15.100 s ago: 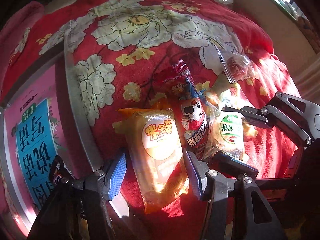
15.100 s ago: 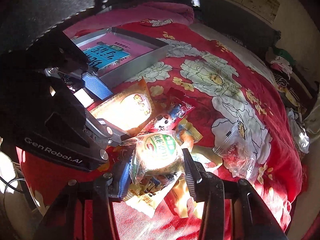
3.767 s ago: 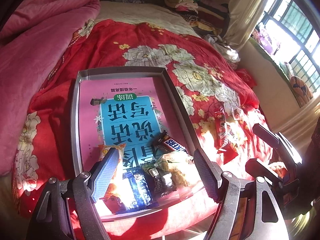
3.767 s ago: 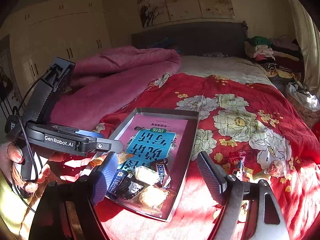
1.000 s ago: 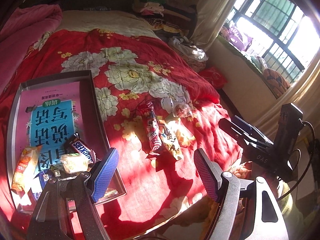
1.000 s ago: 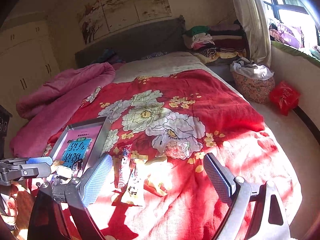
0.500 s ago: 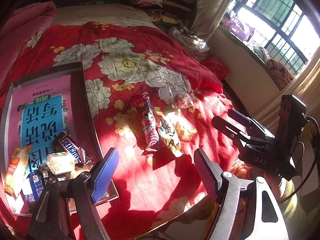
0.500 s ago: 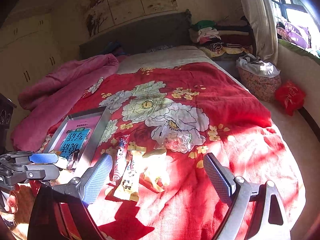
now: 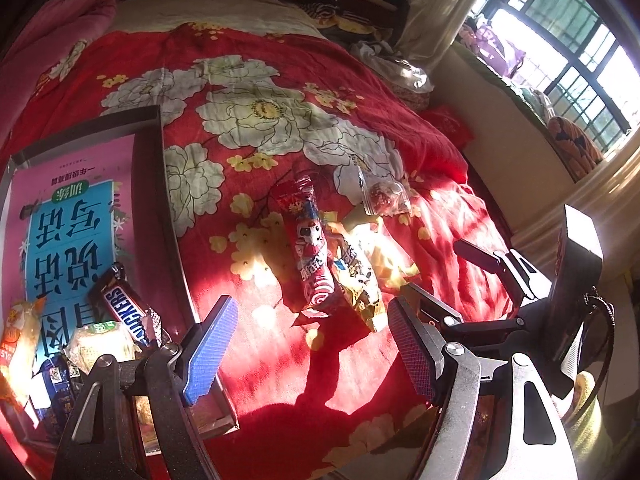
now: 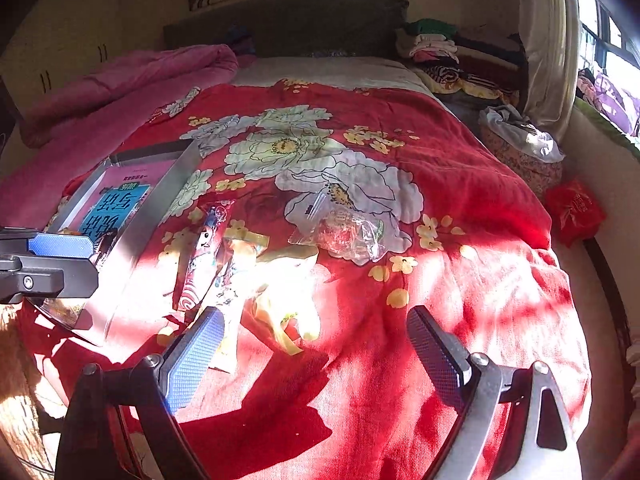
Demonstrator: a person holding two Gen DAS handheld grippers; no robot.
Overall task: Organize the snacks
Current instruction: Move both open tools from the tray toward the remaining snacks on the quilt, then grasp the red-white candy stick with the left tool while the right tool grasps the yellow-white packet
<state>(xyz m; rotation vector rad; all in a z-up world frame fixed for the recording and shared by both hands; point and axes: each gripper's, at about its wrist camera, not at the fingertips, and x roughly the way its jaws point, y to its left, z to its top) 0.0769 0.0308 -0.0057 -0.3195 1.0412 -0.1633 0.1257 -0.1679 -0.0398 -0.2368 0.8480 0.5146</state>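
Lowered and tipped further toward the red bedspread [image 10: 460, 184] since a second ago — both hand-held grippers, pointing steeply down. Left hand-held gripper [image 9: 312, 344] spread wide with nothing between its pads, poised above the red snack stick [image 9: 308, 240] and the pale packet [image 9: 356, 276] just beside it. Right hand-held gripper [image 10: 316, 352] likewise spread and empty, near the yellow wrapper [image 10: 288, 292]. Clear bag [image 10: 344, 232] farther up the bed; tray [image 9: 160, 208] at left, with a chocolate bar [image 9: 128, 312] and other snacks inside.
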